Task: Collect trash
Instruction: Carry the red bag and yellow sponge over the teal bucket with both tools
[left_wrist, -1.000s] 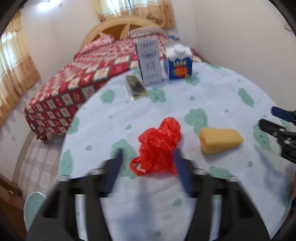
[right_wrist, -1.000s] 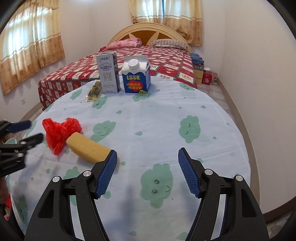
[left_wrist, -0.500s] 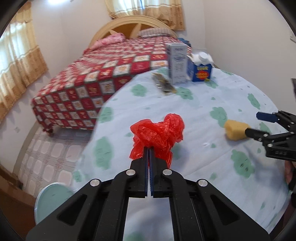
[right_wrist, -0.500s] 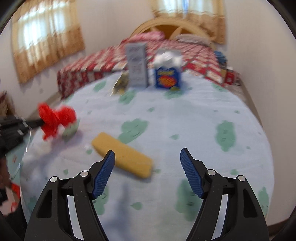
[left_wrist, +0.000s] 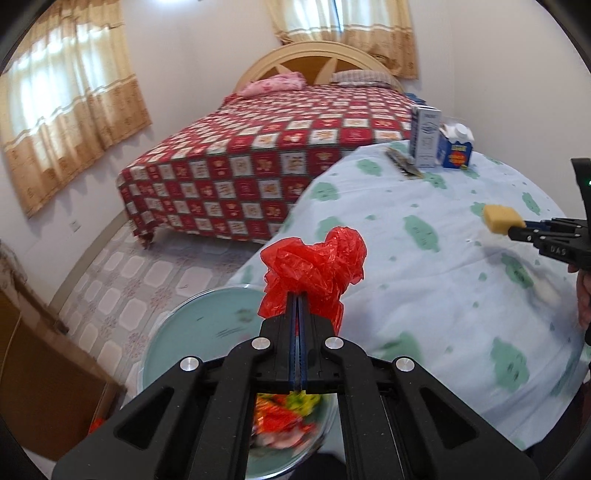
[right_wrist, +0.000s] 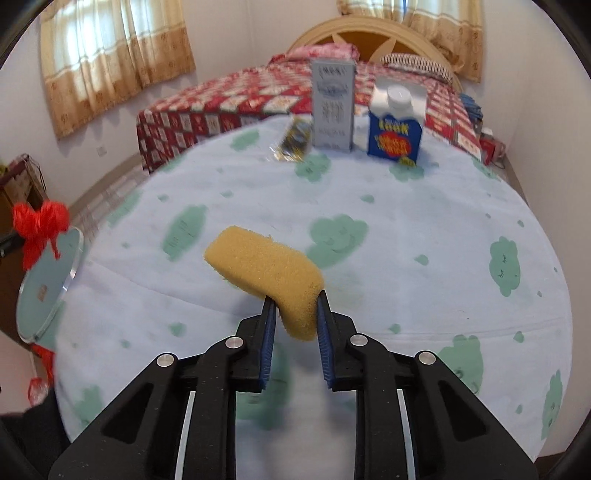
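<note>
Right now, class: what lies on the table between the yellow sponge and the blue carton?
Only bare cloud-print tablecloth separates the yellow sponge from the blue carton; the right wrist view shows it.

Bright daylight comes through the curtained windows (left_wrist: 70, 122). Fisheye bending curves the edges, with dark corners. Motion blur smears the cartons (right_wrist: 393, 125).

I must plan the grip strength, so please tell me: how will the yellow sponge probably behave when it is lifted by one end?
The yellow sponge is probably soft: it pinches in where the closing right tongs press it. It seems light, since its long free end sticks out with little sag. Its rough, porous surface should resist slipping.
</note>
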